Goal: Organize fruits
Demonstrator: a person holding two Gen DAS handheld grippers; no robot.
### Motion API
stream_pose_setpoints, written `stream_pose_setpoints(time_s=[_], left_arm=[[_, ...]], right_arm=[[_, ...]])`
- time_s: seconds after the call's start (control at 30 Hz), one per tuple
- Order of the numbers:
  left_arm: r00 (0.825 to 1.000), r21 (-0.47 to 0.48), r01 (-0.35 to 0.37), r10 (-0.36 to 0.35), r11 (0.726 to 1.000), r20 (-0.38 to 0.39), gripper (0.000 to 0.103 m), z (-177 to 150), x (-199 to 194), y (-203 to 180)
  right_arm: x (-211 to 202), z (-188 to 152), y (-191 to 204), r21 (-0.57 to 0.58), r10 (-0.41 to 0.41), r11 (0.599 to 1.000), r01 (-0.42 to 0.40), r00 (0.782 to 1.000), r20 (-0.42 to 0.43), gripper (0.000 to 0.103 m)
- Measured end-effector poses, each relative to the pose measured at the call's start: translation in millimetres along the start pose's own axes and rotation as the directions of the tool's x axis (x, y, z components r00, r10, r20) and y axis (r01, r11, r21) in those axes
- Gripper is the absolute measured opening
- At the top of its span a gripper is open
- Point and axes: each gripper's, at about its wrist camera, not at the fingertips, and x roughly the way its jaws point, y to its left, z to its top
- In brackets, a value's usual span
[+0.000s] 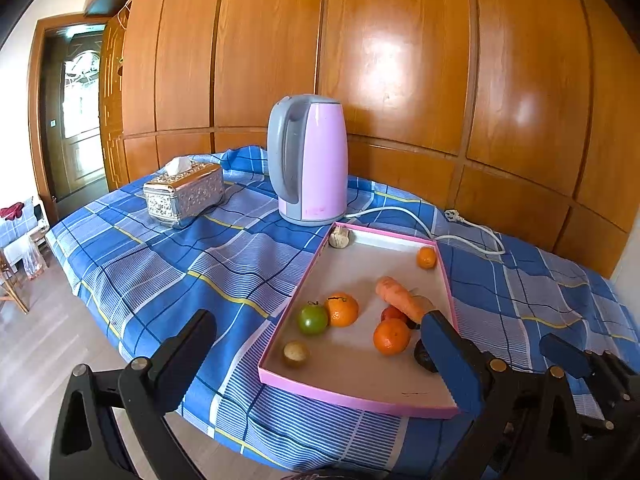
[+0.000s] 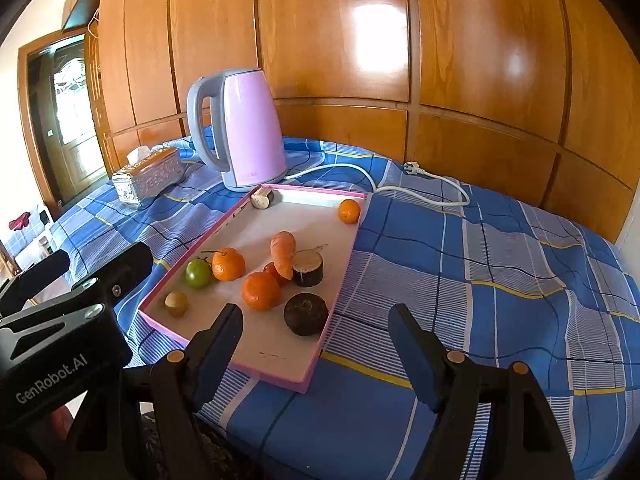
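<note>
A pink-rimmed tray point(image 1: 448, 280) point(image 2: 352, 248) lies on the blue checked cloth. In it are three oranges point(image 1: 342, 309) point(image 2: 261, 291), a green fruit point(image 1: 312, 319) point(image 2: 197, 273), a carrot point(image 1: 400, 298) point(image 2: 283, 258), a red fruit point(image 2: 272, 270), a small brown fruit point(image 1: 296, 354) point(image 2: 176, 303), a dark round fruit point(image 2: 306, 314) and two cut stumps point(image 2: 308, 267). My left gripper point(image 1: 320, 354) is open and empty over the tray's near left edge. My right gripper point(image 2: 316, 344) is open and empty at the tray's near right corner.
A pink kettle point(image 1: 308, 160) point(image 2: 246, 128) stands behind the tray, its white cord point(image 1: 460, 236) point(image 2: 400, 188) trailing right. A silver tissue box point(image 1: 184, 194) point(image 2: 146, 178) sits at the far left. Wooden panelling backs the table. The floor drops off at the left.
</note>
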Motion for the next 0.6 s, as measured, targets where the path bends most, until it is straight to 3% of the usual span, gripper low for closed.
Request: stream_pose_setpoints(time_s=[0.6], left_arm=[[0.999,-0.009,0.004,-0.004,1.000,0.038,0.102,2.0,-7.2,1.6]], right_arm=[[0.9,-1.6,1.4,-0.001,0.005,1.000,-0.005,1.000,-0.007,0.076]])
